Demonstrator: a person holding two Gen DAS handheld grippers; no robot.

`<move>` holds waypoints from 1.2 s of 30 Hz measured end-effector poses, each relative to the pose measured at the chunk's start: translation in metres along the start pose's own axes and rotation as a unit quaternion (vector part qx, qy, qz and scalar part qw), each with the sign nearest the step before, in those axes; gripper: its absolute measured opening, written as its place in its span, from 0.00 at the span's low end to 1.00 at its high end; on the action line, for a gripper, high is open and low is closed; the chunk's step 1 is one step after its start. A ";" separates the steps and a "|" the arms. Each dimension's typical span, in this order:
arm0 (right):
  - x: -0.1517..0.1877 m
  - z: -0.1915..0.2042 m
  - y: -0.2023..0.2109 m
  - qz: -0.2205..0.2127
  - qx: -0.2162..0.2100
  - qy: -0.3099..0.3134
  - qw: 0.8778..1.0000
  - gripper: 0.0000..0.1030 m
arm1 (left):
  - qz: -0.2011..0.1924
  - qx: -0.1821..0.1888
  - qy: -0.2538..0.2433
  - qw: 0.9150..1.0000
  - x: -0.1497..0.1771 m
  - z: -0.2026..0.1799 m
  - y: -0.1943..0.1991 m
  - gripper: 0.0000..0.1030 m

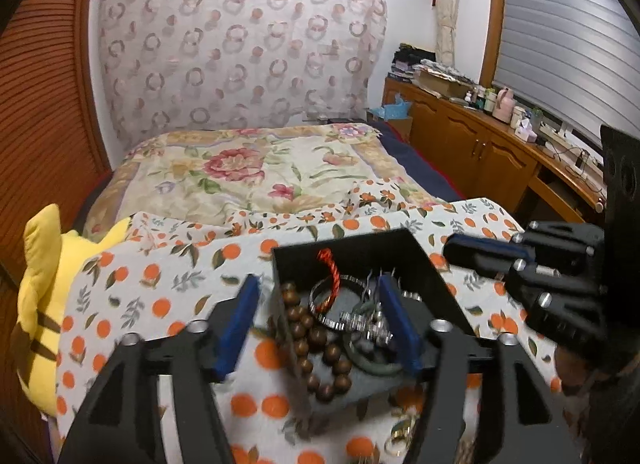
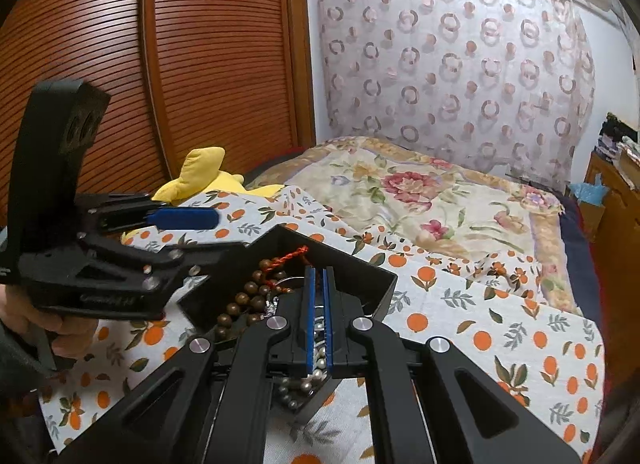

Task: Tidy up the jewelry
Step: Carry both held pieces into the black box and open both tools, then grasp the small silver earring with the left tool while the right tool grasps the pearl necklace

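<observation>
A black open box (image 1: 404,248) sits on the orange-print cloth on the bed. It holds a brown wooden bead bracelet (image 1: 316,348), a silver bangle with a red cord (image 1: 332,288), a silver chain piece (image 1: 366,324) and a dark green ring (image 1: 374,366). My left gripper (image 1: 318,322) is open, its fingers straddling the box's left wall. My right gripper (image 2: 319,308) is over the box (image 2: 384,284), jaws nearly closed; pearl beads (image 2: 318,374) show between and below its pads, and I cannot tell whether it grips them. The wooden beads (image 2: 240,304) lie to its left.
A yellow plush toy (image 1: 44,296) lies at the cloth's left edge. A small gold clasp (image 1: 400,434) lies on the cloth near the box. A floral quilt (image 1: 260,171) covers the bed beyond. A cluttered wooden cabinet (image 1: 480,143) runs along the right wall.
</observation>
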State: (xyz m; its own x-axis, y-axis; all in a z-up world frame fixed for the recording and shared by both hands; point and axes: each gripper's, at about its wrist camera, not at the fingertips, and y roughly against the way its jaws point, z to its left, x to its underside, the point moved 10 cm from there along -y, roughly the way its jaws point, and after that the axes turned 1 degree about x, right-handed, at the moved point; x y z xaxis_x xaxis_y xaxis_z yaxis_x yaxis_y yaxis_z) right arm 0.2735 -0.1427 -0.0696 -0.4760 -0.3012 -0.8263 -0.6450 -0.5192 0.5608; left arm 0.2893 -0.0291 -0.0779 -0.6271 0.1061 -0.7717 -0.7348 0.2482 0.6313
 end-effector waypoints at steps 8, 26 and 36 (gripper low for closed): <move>0.037 0.017 0.033 0.018 0.013 -0.004 1.000 0.20 | -0.002 -0.020 0.003 1.000 0.041 0.006 0.035 0.93; 0.130 0.042 0.072 0.065 0.037 -0.036 0.997 0.20 | 0.044 -0.026 -0.013 0.999 0.132 -0.006 0.074 0.93; 0.157 0.069 0.080 0.080 0.027 -0.027 0.996 0.26 | 0.077 0.022 -0.013 0.997 0.174 -0.037 0.089 0.93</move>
State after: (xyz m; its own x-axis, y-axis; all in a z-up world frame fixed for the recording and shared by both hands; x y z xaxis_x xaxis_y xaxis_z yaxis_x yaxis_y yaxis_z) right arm 0.1054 -0.1763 -0.1510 -0.6063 -0.3321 -0.7226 -0.5889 -0.4230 0.6886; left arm 0.1050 -0.0242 -0.1533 -0.7245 0.1707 -0.6678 -0.6180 0.2684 0.7390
